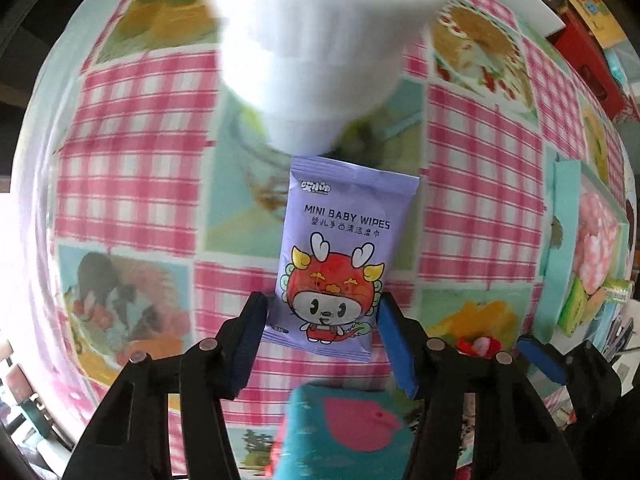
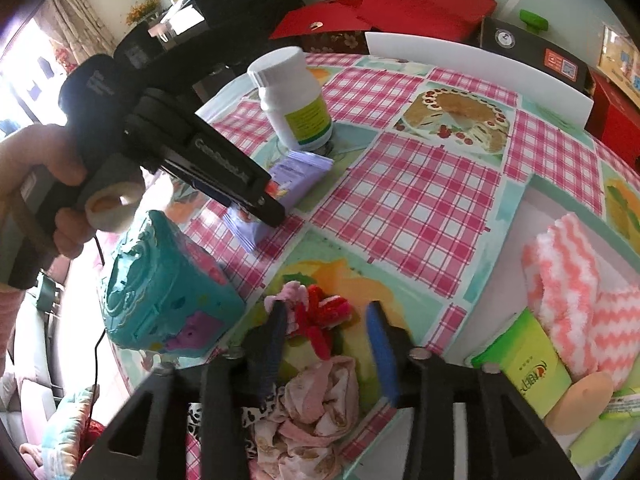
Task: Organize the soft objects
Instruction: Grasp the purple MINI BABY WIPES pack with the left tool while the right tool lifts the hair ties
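Left wrist view: the left gripper (image 1: 322, 320) points straight down over a purple pack of mini baby wipes (image 1: 336, 256) that lies flat on the checked tablecloth (image 1: 132, 152). Its blue-padded jaws stand apart, one on each side of the pack's lower end; the left pad appears to meet the pack's edge, the right pad sits just beside it, and whether either presses cannot be told. A white bottle (image 1: 320, 52), blurred, stands just beyond the pack's far end. A teal box (image 1: 348, 428) with a pink shape lies near the table's near edge, below the jaws.

Right wrist view: the right gripper (image 2: 328, 344) tilts downward with its jaws apart and nothing clamped; between them lies a small heap of red and pink fabric pieces (image 2: 320, 316), and a crumpled pale pink cloth (image 2: 320, 408) sits closer to the camera. At the table's right edge a tray (image 2: 508, 232) holds a pink-and-white zigzag fluffy sock (image 2: 576, 288), a green packet (image 2: 524, 364) and a beige sponge (image 2: 580, 400). A person's hand (image 2: 52, 184) grips the other gripper's handle at the left, its tip on the wipes pack, beside the teal box and the white bottle with a yellow-green label.
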`<state>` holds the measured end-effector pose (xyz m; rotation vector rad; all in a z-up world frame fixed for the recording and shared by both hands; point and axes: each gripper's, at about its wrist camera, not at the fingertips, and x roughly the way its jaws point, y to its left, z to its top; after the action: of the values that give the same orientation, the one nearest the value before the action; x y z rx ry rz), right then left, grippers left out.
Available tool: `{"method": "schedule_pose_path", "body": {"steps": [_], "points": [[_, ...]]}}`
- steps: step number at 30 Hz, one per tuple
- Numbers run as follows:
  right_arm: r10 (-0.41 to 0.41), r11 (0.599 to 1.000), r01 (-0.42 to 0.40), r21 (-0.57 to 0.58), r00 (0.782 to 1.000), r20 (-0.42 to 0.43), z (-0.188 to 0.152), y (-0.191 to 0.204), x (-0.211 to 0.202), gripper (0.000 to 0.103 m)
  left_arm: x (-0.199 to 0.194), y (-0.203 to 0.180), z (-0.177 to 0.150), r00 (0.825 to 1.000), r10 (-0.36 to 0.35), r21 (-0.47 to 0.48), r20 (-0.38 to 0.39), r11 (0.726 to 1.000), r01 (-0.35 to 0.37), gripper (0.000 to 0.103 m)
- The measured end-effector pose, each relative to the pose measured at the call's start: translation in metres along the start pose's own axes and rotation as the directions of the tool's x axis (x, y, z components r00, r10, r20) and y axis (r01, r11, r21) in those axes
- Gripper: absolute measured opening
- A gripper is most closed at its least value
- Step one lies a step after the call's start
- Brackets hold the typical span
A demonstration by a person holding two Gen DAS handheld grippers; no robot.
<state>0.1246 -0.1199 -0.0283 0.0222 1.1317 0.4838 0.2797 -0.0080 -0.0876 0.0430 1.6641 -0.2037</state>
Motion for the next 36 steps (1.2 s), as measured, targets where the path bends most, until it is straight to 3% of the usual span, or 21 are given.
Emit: {"method": "schedule_pose_path", "body": {"steps": [8, 22, 31, 36], "points": [[-0.034, 0.997, 0.031, -0.069, 0.999, -0.041, -0.002, 0.018, 0.015, 0.057, -0.001, 0.026, -0.008, 1.000, -0.022, -0.040, -0.001, 0.999, 0.022, 0.058], [-0.104, 0.983, 0.093, -0.158, 0.993, -0.062, -0.007, 0.034, 0.030, 0.057, 0.000, 0.034, -0.015, 1.000, -0.023, -0.033, 0.011, 0.999, 0.024, 0.058], [-0.069, 0.992, 0.063, -0.113, 0.996, -0.050, -0.006, 0.021, 0.024, 0.048, 0.000, 0.033, -0.015, 1.000, -0.001, -0.029, 0.013, 1.000, 0.001, 0.058], [-0.070, 0.995, 0.066, -0.079, 0.997, -0.043, -0.006, 0.012, 0.022, 0.047, -0.001, 0.033, -0.015, 1.000, -0.003, -0.032, 0.016, 0.999, 0.004, 0.058]]}}
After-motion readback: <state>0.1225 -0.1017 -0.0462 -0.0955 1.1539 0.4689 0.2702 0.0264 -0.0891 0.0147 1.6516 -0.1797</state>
